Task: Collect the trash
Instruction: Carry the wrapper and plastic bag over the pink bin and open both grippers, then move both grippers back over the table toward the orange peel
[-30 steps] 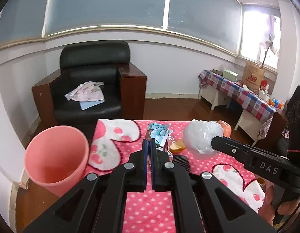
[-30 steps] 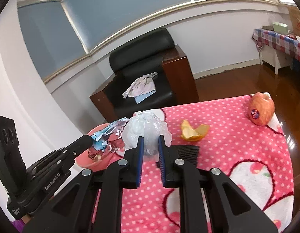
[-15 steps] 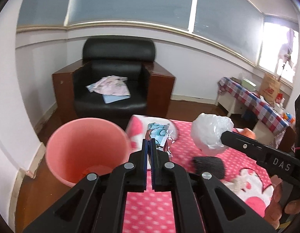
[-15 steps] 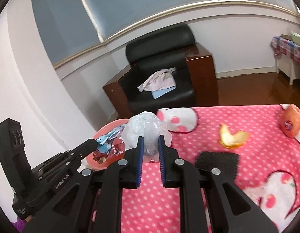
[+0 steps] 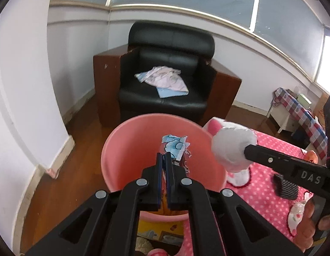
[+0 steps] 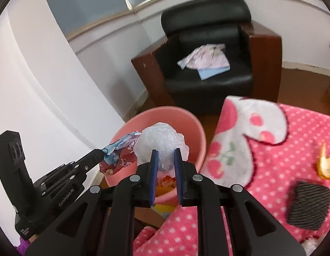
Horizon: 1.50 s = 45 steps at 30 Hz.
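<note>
A pink bin [image 5: 130, 149] [image 6: 192, 125] stands on the floor beside the table. My left gripper [image 5: 164, 155] is shut on a crumpled blue and red wrapper [image 5: 175, 147] [image 6: 120, 153], held over the bin's mouth. My right gripper [image 6: 166, 152] is shut on a balled white plastic bag [image 6: 160, 143] [image 5: 233, 147], which hangs at the bin's right rim. An orange peel [image 6: 326, 166] lies on the pink dotted tablecloth [image 6: 271, 160]. Some coloured trash shows in the bin's bottom.
A black armchair [image 5: 167, 79] with cloths on its seat stands behind the bin. A dark woven pad [image 6: 307, 204] lies on the table, and an apple [image 5: 312, 156] sits at its far side. A checked side table [image 5: 301, 108] is by the window. White walls close in on the left.
Both grippers swung left from above the table to the bin, each keeping its load. The bin has come from the left edge to the centre of both views.
</note>
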Tool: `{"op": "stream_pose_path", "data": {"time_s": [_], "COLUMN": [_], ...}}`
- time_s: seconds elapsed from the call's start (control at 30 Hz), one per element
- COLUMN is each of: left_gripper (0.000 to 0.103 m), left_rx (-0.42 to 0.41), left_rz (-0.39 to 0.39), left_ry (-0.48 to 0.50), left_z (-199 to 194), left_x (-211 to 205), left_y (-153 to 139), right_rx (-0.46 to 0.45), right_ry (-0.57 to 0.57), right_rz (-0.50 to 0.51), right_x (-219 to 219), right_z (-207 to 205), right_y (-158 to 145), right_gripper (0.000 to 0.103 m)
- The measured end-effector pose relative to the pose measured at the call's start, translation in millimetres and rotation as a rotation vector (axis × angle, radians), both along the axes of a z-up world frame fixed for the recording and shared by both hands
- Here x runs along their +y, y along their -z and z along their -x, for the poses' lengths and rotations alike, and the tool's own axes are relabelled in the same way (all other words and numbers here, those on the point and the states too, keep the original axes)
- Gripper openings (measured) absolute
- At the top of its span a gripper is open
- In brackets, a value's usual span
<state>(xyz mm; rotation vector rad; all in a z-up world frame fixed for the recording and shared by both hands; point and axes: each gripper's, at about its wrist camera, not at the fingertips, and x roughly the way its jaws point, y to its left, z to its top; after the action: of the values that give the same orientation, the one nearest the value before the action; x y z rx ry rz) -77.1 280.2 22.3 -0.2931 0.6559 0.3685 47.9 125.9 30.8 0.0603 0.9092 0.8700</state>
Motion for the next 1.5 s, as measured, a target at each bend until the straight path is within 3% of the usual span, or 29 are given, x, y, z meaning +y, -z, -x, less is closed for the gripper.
{"op": "stream_pose_path", "data": {"time_s": [0.17, 0.27, 0.4, 0.83, 1.17, 1.5], "left_gripper": [0.003, 0.01, 0.028, 0.039, 0.039, 0.044], "left_rx": [0.016, 0.014, 0.003, -0.07, -0.097, -0.079], "left_rz": [0.014, 0.025, 0.013, -0.012, -0.006, -0.015], "left_ry": [0.0, 0.009, 0.016, 0.11, 0.228, 0.366], "left_z": [-2.8, -4.8, -4.1, 6.4, -2.6, -26.4], "left_x": [7.6, 8.5, 5.6, -40.3, -102.7, -169.9], "left_y": [8.4, 8.9, 6.2, -18.5, -25.0, -14.6], "right_rx": [0.034, 0.065, 0.076, -0.043, -0.119, -0.135], "right_ry": [0.004, 0.015, 0.023, 0.028, 0.12, 0.349], "right_rz": [0.026, 0.023, 0.013, 0.006, 0.063, 0.122], "right_x": [13.7, 16.6, 12.8, -27.3, -111.2, -244.0], "right_z": [-4.4, -11.0, -15.2, 12.0, 40.4, 52.9], "right_y": [15.7, 22.2, 23.4, 1.0, -0.3, 10.0], "right_gripper": [0.017, 0.03, 0.039, 0.04, 0.04, 0.04]}}
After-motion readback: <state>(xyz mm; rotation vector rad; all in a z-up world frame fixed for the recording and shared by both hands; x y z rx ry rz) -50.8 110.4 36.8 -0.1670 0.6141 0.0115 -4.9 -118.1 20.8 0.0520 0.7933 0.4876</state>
